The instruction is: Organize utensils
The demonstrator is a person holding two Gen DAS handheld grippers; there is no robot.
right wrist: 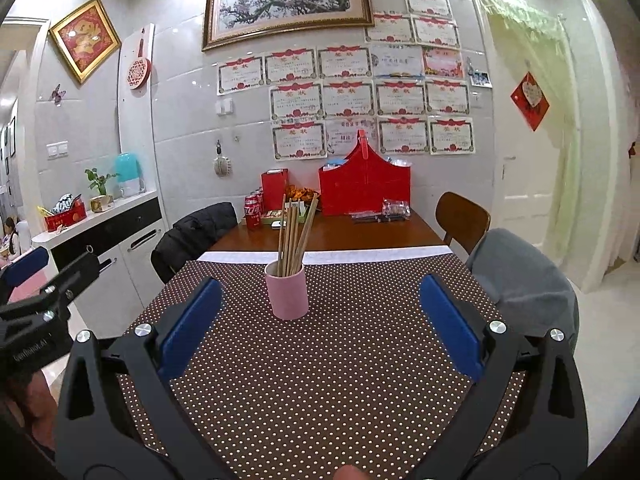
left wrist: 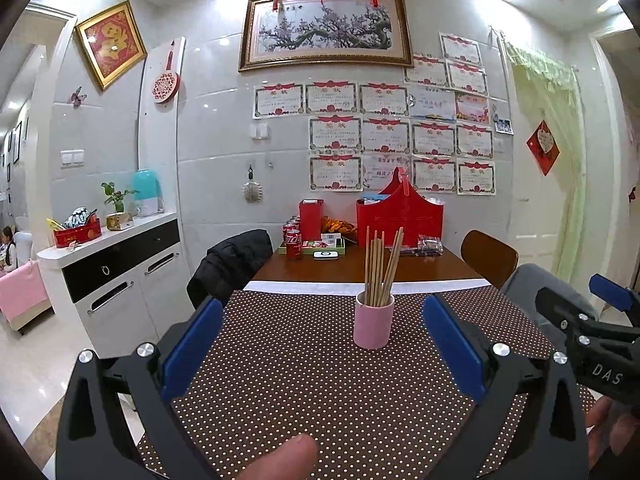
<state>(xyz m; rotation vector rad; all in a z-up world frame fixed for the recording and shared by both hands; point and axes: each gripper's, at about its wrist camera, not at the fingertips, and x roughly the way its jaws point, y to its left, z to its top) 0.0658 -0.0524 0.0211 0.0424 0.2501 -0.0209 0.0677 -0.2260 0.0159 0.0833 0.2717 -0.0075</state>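
- the pink cup [left wrist: 373, 322] is standing up straight on the brown dotted cloth [left wrist: 300, 380], near the middle of the table.
- the wooden chopsticks [left wrist: 378, 268] are standing inside the pink cup, and their tops are leaning apart a little, like a fan.
- the left gripper [left wrist: 320, 344] is hanging over the cloth with its two blue fingers spread wide, and it is holding nothing.
- the cup is sitting a bit ahead of the left gripper, in the gap between the blue fingers, and it is not touching them.
- the right gripper [right wrist: 320, 320] is also hanging over the cloth, and its jaws are spread wide with nothing in them.
- from the right wrist view the cup [right wrist: 287, 292] is sitting ahead and a bit to the left of the middle, apart from both fingers.
- behind the cloth, red cola cans [left wrist: 293, 243] and a red basket [left wrist: 400, 216] are sitting at the far end of the wooden table [left wrist: 420, 266], by the wall.
- a dark jacket [left wrist: 228, 264] is hanging on the chair at the left side of the table.
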